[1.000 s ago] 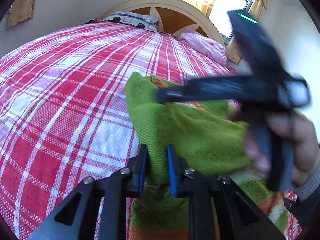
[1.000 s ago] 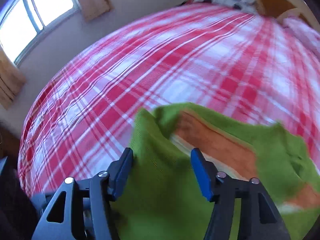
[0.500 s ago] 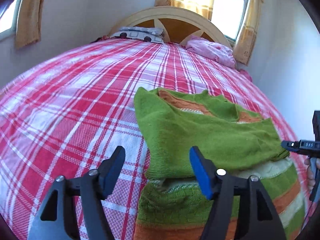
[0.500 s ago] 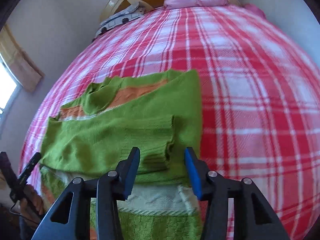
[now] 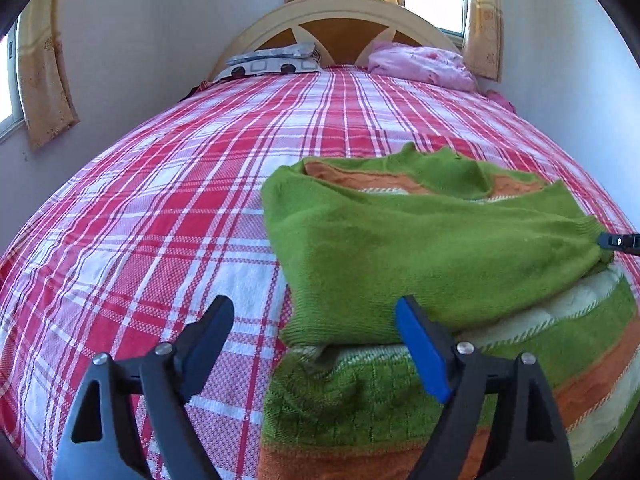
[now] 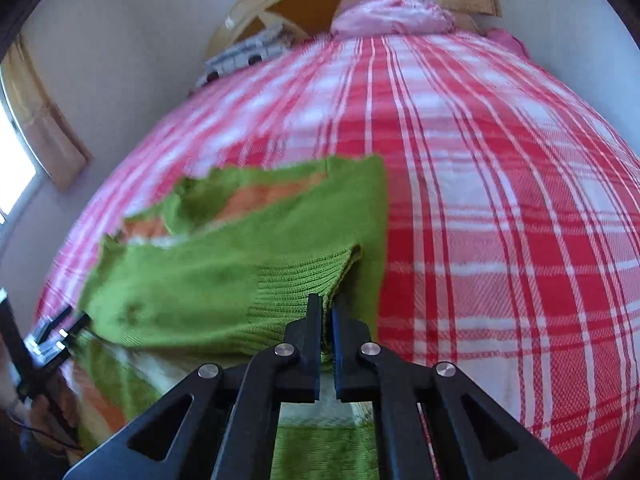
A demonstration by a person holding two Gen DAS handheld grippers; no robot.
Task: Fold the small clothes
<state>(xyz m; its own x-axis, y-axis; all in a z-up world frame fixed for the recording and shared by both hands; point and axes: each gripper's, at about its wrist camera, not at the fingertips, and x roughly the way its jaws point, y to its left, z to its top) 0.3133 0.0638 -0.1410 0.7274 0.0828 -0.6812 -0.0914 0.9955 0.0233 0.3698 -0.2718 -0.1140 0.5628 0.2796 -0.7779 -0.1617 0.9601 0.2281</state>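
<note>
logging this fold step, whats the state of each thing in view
green knitted sweater with orange and cream stripes: lying on the bed, sleeve folded across its body
left hand-held gripper: open, jaws just widened, holding nothing
right hand-held gripper: just shut on the sweater's ribbed cuff
red and white checked bedspread: spread flat

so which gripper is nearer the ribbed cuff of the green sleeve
Right. The right gripper is shut on the ribbed cuff itself. The left gripper is open at the opposite end of the folded sleeve, gripping nothing.
</note>
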